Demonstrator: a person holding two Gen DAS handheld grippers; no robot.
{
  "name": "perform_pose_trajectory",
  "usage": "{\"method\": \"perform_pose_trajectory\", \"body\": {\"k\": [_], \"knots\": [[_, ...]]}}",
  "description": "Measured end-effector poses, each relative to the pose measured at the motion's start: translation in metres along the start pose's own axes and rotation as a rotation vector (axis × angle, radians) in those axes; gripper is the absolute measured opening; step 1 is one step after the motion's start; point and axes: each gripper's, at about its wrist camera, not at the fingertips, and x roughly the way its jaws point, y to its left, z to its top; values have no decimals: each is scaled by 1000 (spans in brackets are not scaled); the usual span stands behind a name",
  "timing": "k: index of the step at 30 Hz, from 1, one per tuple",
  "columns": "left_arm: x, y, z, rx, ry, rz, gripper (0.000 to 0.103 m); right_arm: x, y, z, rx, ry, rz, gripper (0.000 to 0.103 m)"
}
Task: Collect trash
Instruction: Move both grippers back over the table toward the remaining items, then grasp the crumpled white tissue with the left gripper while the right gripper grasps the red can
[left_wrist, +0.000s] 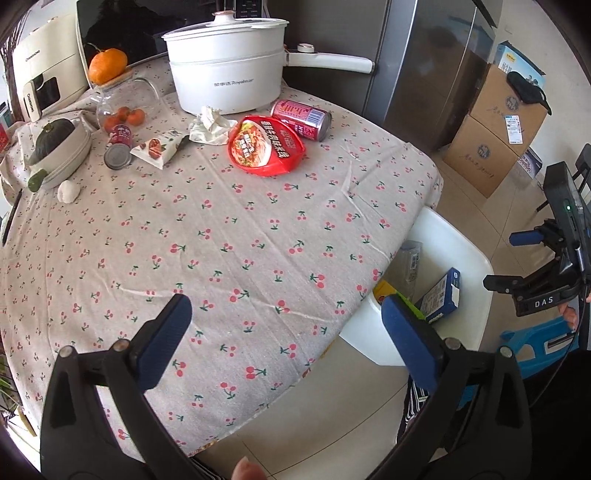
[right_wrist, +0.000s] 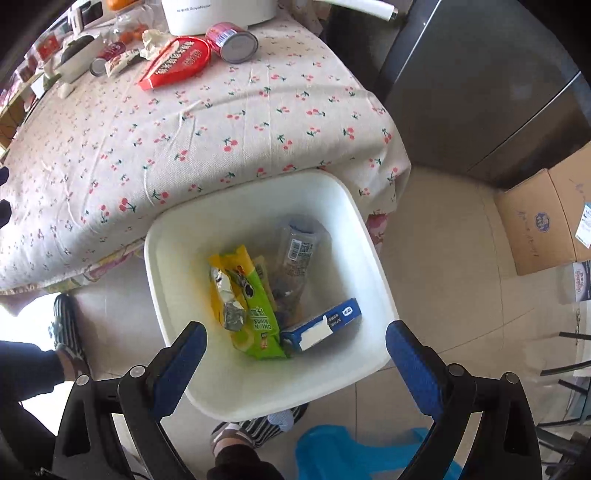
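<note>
One table (left_wrist: 207, 236), covered by a cherry-print cloth. One white trash bin (right_wrist: 343, 206) stands on the floor, touching the table's edge. One white electric pot (left_wrist: 227, 70) with lid and long handle sits at the far side of the table.

Trash on the table, counted: one red noodle-bowl lid (left_wrist: 264, 146); two red cans, both lying on their sides, the larger can (left_wrist: 301, 119) just beside the red lid and near the pot, the smaller can (left_wrist: 119, 144) further left; one crumpled tissue (left_wrist: 210, 125) against the pot's base; one small snack wrapper (left_wrist: 157, 147) between the smaller can and the tissue.

Trash in the bin, counted: one green-and-yellow snack bag (right_wrist: 247, 302), one blue carton (right_wrist: 321, 325), one clear plastic bottle (right_wrist: 299, 251). All three lie at the bottom, touching or overlapping.

Left gripper (left_wrist: 286, 332): fingers spread wide, holding nothing, over the near table edge. Right gripper (right_wrist: 295, 354): fingers spread wide, holding nothing, directly above the bin opening.
</note>
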Motion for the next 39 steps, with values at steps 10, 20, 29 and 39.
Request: {"method": "perform_pose_trajectory", "body": {"k": [10, 20, 29, 39], "knots": [[6, 57, 22, -48, -71, 111, 102, -10, 32, 40, 19, -110, 40, 99], [57, 126, 67, -46, -68, 158, 102, 4, 72, 119, 112, -231, 173, 99], [103, 148, 112, -11, -92, 70, 102, 36, 91, 169, 171, -281, 254, 99], [151, 140, 166, 192, -6, 40, 85, 69, 90, 206, 167, -331, 293, 99]]}}
